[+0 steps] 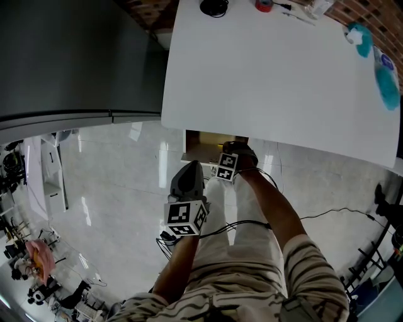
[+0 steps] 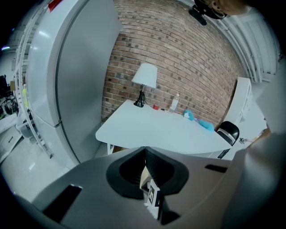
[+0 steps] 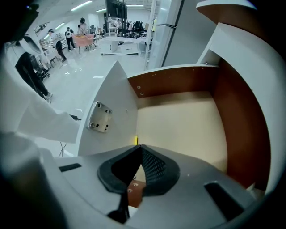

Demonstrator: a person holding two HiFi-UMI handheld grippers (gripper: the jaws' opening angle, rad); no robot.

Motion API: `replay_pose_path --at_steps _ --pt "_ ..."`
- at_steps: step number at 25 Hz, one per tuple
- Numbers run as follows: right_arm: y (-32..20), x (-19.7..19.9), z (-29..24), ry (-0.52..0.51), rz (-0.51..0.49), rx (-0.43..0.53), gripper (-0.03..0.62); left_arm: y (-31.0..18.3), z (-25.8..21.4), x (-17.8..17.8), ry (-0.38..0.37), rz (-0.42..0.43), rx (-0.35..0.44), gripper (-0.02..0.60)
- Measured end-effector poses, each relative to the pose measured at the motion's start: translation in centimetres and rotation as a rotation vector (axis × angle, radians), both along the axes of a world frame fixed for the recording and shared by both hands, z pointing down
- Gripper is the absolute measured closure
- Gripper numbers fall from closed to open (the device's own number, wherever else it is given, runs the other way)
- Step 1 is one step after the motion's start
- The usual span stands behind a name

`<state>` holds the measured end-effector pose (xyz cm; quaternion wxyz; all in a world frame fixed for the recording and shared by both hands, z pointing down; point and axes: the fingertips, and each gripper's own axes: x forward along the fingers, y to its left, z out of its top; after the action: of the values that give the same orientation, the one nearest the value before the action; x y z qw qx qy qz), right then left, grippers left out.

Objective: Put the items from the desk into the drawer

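The right gripper (image 3: 140, 146), jaws pressed together on nothing, hangs over the open drawer (image 3: 176, 82) at the centre of the head view. The left gripper (image 2: 145, 148), likewise closed and empty, sits lower left of it. A red object (image 1: 264, 5) and a teal cloth (image 1: 385, 75) lie on the desk (image 1: 264, 82) along the frame's top and upper right, well apart from both grippers.

Grey left claw (image 2: 144, 150), marker cube (image 1: 184, 217); striped sleeve (image 1: 315, 270).

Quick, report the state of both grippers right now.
Left gripper: closed, holding nothing.
Right gripper: closed, holding nothing, pointing down into the open drawer.
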<state>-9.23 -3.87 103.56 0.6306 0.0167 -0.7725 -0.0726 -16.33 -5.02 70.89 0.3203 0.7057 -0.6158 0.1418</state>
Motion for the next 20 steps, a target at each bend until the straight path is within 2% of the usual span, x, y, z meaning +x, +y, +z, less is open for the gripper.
replay_pose_path --at_steps 13,20 --pt "-0.7 0.0 -1.7 -0.027 0.019 0.030 0.583 -0.5 -0.8 0.4 -0.019 0.004 0.009 0.574" --pt "-1.2 0.1 -4.3 -0.078 0.098 0.053 0.583 -1.1 -2.1 0.9 -0.034 0.009 0.024 0.574"
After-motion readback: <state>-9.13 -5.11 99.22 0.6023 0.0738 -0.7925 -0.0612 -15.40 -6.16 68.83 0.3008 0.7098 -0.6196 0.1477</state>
